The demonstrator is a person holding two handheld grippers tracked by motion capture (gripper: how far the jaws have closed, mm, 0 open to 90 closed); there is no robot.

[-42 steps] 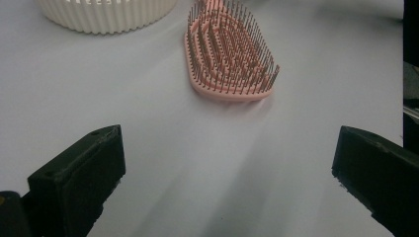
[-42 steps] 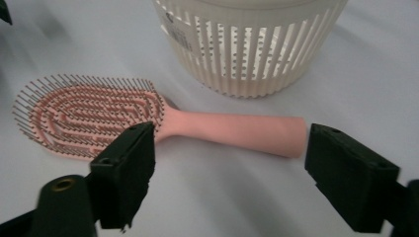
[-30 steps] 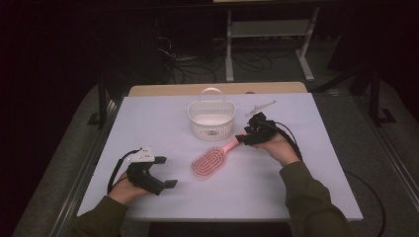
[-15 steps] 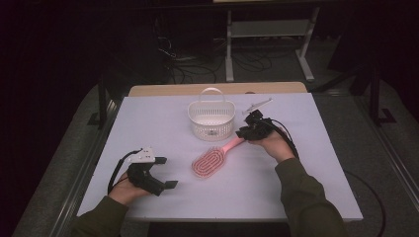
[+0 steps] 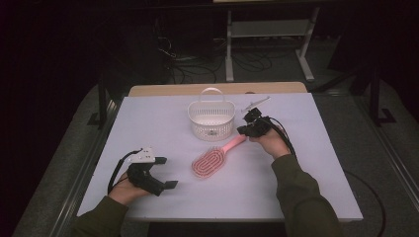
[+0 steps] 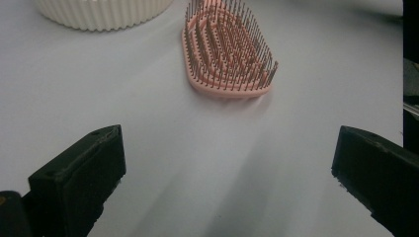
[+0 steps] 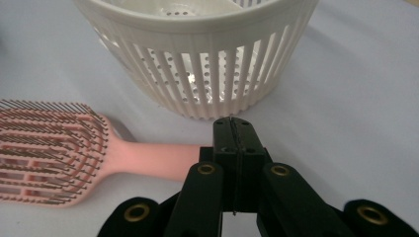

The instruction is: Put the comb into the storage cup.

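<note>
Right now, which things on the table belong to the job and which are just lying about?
In the job:
- pink hairbrush, handle end at the shut jaws of the right gripper
- white slatted basket, right beside the brush handle, probably its destination

Lying about:
- a slim whitish object behind the right gripper, too small to identify
- left gripper, jaws open, resting apart from the brush

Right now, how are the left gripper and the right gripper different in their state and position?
The left gripper has its jaws wide open with nothing between them, while the right gripper is shut on the handle end of the pink hairbrush. The left gripper is apart from the hairbrush at the near left of the table; the right gripper sits beside the white basket. Both are black and hand-held.
</note>
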